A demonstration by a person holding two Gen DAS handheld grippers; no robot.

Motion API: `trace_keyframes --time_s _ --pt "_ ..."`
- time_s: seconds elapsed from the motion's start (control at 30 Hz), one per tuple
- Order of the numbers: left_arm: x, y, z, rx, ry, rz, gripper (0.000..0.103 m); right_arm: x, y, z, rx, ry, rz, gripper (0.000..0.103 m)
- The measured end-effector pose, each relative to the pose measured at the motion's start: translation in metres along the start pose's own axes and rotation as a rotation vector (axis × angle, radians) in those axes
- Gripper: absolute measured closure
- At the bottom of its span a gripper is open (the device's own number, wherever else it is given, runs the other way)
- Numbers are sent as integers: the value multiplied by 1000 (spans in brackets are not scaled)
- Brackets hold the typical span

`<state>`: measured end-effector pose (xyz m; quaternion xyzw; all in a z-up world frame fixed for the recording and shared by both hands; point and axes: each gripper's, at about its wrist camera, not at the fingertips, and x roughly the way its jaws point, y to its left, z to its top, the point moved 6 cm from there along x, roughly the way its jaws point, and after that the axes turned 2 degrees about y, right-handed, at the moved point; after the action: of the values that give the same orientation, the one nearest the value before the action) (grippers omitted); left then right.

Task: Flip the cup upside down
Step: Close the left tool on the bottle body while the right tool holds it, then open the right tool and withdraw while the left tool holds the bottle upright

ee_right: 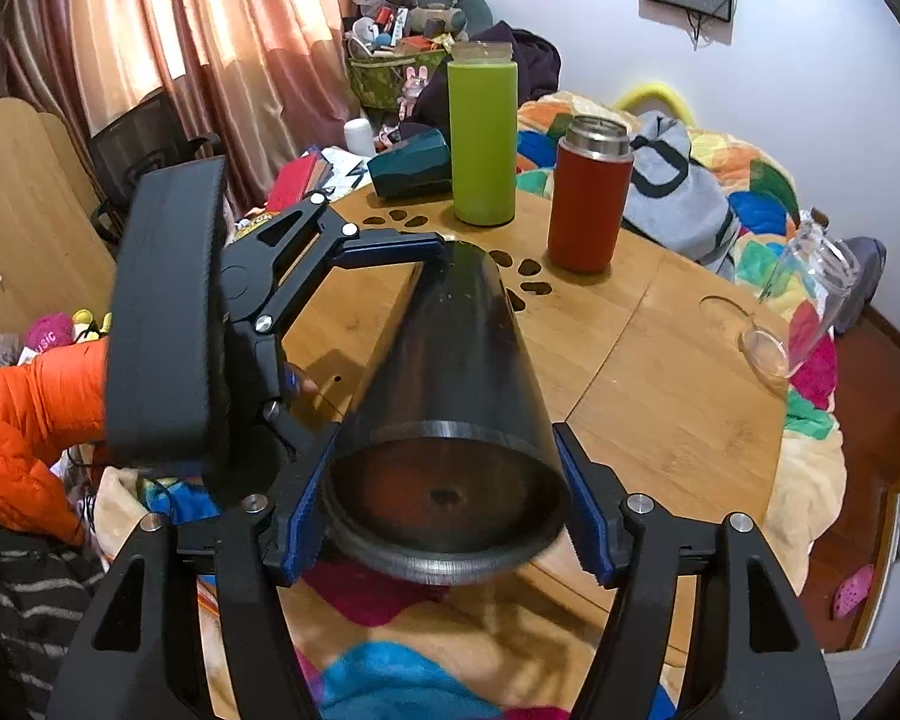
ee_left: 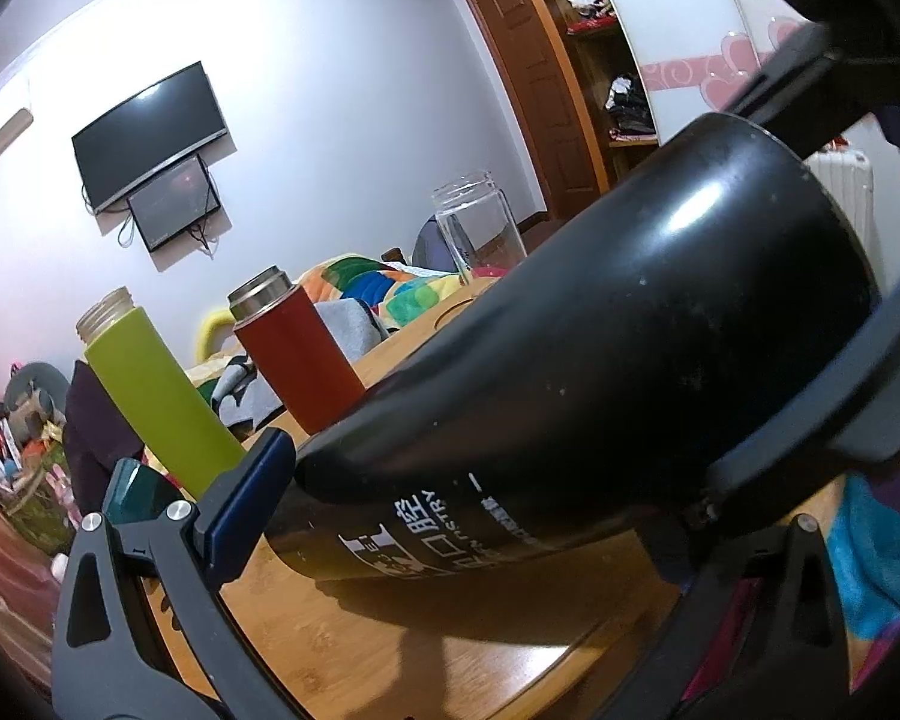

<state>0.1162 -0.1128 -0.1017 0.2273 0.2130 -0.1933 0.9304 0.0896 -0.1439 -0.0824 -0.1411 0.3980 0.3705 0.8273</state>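
I have both grippers clamped on the black cup (ee_right: 450, 396), which lies tipped over above the round wooden table (ee_right: 648, 360). My right gripper (ee_right: 444, 516) pinches it near the open rim, blue pads (ee_right: 588, 528) pressed to either side, and the mouth faces my right camera so I look straight into the dark inside. My left gripper (ee_right: 384, 252) holds the narrower far end: one blue-edged finger lies across the cup's base at about 11 o'clock from the rim. In the left view the left gripper (ee_left: 480, 468) has its fingers against both sides of the cup (ee_left: 600, 348), white lettering on its wall turned sideways, and a shadow falls on the wood beneath it.

Beyond the cup, at 12 o'clock in the right view, a green bottle (ee_right: 483, 138) stands upright on the table, with a red flask (ee_right: 588, 204) just beside it at 1 o'clock. A dark teal cup (ee_right: 411, 165) lies on its side next to the green bottle. At 3 o'clock a clear glass jar (ee_right: 804, 300) appears tilted at the table's edge.
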Motion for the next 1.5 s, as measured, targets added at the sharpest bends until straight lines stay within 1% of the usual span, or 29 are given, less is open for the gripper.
trace_keyframes --time_s 0.17,0.27,0.3,0.33,0.47,0.6,0.67,0.73,0.87,1.0,1.17,1.27,1.4,1.5 --pt "-2 6 2 -43 6 -15 1 -10 0 -4 -1 -33 -25 39" --pt "-6 7 4 -57 -1 -16 5 -19 0 -3 2 -67 -35 42" --pt "-8 9 6 -65 -4 -21 6 -24 2 -1 0 -82 -34 45" --pt "-10 9 7 -72 -9 -28 7 -27 2 2 1 -94 -33 44" --pt "-18 13 16 -92 -41 -44 12 -32 6 15 -18 -129 -47 44" --pt "-30 16 29 -110 -100 -55 15 -30 11 28 -28 -152 -49 44" --pt "-37 17 36 -113 -125 -52 19 -30 14 35 -33 -169 -53 44" --pt "-38 20 37 -124 -129 -55 20 -31 14 41 -30 -178 -54 44" --pt "-36 32 41 -169 -112 -89 21 -36 12 46 -22 -192 -43 45" --pt "-35 43 45 -214 -96 -103 22 -44 6 45 -15 -218 -86 44" --pt "-34 56 50 -267 -70 -106 25 -51 -15 40 55 -236 -117 44" --pt "-33 62 51 -291 -56 -110 27 -48 -28 34 103 -234 -131 44" --pt "-29 76 51 -352 -27 -136 27 -39 -36 32 125 -236 -145 44" --pt "-27 89 52 -402 -10 -157 27 -31 -38 34 137 -241 -134 44"
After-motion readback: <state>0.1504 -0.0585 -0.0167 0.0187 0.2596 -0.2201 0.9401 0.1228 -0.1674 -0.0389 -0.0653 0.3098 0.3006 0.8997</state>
